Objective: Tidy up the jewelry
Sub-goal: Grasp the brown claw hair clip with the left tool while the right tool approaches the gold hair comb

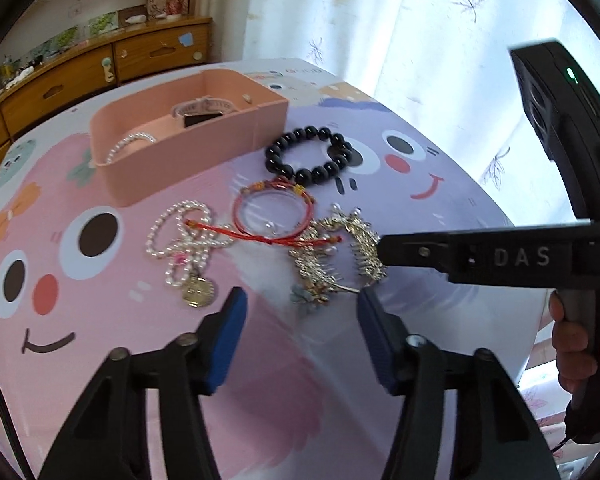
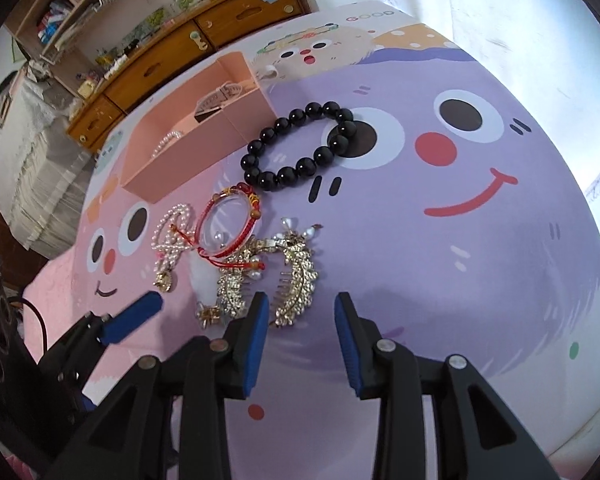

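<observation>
Gold combs (image 2: 296,276) lay on tabletop (image 2: 480,280) beside black beads (image 2: 300,148), left gripper (image 1: 300,300) and right gripper (image 2: 300,304) jaws apart, holding nothing.

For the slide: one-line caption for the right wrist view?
Open right gripper poised over a gold hair comb, with black bead bracelet and pink box beyond.

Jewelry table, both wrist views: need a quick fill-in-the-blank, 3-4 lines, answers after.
1. The bead bracelet lying beside the pink box is ____ in colour.
2. The pearl necklace on the table ends in a round ____ pendant.
3. The watch lies ____ the pink box.
4. The fingers of the right gripper have ____ pads.

Missing words: black; gold; inside; blue
</observation>
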The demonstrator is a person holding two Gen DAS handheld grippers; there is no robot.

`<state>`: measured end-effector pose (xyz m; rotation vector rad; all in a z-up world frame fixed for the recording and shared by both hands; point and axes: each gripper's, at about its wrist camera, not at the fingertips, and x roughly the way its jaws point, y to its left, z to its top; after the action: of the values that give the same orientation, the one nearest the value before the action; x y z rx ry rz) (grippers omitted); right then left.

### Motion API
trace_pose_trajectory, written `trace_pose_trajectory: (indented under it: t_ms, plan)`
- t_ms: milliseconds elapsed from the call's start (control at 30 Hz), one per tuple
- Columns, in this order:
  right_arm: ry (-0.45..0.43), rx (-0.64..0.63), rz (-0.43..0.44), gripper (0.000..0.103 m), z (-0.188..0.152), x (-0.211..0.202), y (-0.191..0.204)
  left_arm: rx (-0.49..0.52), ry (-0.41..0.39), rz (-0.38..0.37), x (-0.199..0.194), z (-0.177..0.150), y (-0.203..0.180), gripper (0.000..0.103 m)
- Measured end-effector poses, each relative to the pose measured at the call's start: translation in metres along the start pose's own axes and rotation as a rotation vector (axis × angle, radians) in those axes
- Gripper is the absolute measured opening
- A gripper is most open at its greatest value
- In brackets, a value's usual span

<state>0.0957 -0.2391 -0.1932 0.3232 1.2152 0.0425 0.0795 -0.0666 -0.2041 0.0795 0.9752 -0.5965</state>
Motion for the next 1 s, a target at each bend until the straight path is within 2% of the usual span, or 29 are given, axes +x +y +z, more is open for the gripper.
trace_pose_trajectory:
  t_ms: [100,233,500,600,733,867,1000]
  plan:
    - [0.020,-0.024,-0.020,0.034,0.004,0.006,0.005,0.014,0.001,0.010,0.004,0.000,-0.003,0.047]
    - [0.041,-0.064,-0.059,0.034,0.008,0.012,0.010,0.009,0.023,0.013,0.012,0.003,-0.001,0.030]
    - [0.071,-0.109,-0.088,0.034,0.017,0.021,0.016,0.005,0.028,0.017,0.018,0.004,0.002,0.029]
    - [0.079,-0.124,-0.098,0.034,0.021,0.024,0.019,0.009,0.031,0.009,0.020,0.005,0.001,0.019]
    - [0.094,-0.134,-0.109,0.034,0.023,0.025,0.023,0.019,0.022,0.005,0.018,0.002,0.000,0.018]
    - [0.112,-0.117,-0.086,0.034,0.025,0.027,0.024,0.002,0.011,0.011,0.011,0.000,0.004,0.018]
    - [0.117,-0.134,-0.105,0.034,0.025,0.028,0.028,-0.024,0.002,0.016,0.004,-0.002,0.010,0.018]
